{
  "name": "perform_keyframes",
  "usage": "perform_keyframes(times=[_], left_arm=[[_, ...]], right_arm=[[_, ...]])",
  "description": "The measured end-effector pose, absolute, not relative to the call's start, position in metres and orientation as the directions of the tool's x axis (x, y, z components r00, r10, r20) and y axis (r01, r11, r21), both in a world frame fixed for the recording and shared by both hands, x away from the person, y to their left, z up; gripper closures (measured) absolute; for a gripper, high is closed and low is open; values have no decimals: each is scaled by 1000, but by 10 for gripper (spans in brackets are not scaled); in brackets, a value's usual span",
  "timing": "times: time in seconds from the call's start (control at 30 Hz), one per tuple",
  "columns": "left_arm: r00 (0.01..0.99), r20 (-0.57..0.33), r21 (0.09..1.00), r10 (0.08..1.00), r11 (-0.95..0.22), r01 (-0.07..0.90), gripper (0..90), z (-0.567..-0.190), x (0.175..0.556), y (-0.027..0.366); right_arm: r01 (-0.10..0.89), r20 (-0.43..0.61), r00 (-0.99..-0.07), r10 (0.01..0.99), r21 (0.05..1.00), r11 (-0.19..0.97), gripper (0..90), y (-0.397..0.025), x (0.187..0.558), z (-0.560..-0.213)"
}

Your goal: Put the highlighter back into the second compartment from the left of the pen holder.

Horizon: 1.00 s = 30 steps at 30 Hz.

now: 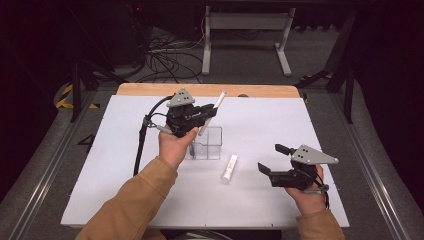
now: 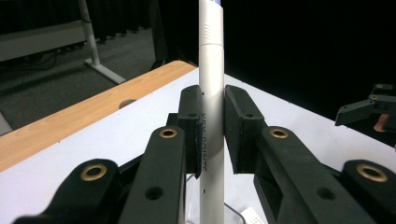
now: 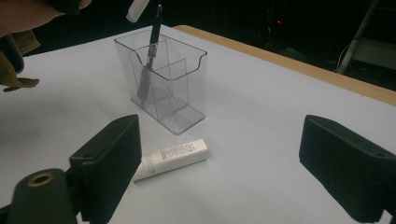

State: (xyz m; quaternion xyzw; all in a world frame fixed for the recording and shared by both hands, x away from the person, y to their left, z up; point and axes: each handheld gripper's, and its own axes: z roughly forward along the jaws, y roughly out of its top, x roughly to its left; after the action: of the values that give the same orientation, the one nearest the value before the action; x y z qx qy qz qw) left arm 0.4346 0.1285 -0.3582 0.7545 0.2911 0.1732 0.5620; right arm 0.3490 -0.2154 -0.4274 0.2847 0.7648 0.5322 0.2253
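My left gripper (image 1: 207,116) is shut on a white pen (image 1: 213,112) and holds it tilted above a clear plastic organizer (image 1: 206,143) in the middle of the table. In the left gripper view the white pen (image 2: 211,93) stands upright, pinched between the jaws. A dark pen (image 3: 150,60) stands inside the clear organizer (image 3: 182,88). A white tube (image 1: 229,168) lies flat on the table just right of the box; the same white tube (image 3: 173,157) lies in front of my right gripper (image 3: 219,168). That right gripper (image 1: 272,159) is open and holds nothing, low at the right.
The white table top (image 1: 280,120) has a wooden strip (image 1: 210,90) along its far edge. Beyond it stand a white desk frame (image 1: 245,35) and loose cables (image 1: 165,60) on the floor.
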Motion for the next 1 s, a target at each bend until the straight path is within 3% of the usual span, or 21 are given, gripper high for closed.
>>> perform_keyframes(times=[0.2, 0.4, 0.67, 1.0], left_arm=[[766, -3, 950, 642, -238, 203, 780, -365, 437, 128], [761, 0, 949, 648, -240, 204, 779, -373, 440, 131], [758, -60, 946, 649, -207, 252, 779, -389, 444, 135], [753, -70, 938, 654, -214, 273, 778, -400, 447, 135]], right_arm=[[194, -43, -736, 676, 942, 272, 135, -216, 349, -427], [193, -44, -736, 675, 943, 272, 135, -216, 349, -427], [192, -45, -737, 674, 943, 273, 135, -215, 349, -427], [193, -46, -739, 672, 942, 276, 135, -215, 349, -427]])
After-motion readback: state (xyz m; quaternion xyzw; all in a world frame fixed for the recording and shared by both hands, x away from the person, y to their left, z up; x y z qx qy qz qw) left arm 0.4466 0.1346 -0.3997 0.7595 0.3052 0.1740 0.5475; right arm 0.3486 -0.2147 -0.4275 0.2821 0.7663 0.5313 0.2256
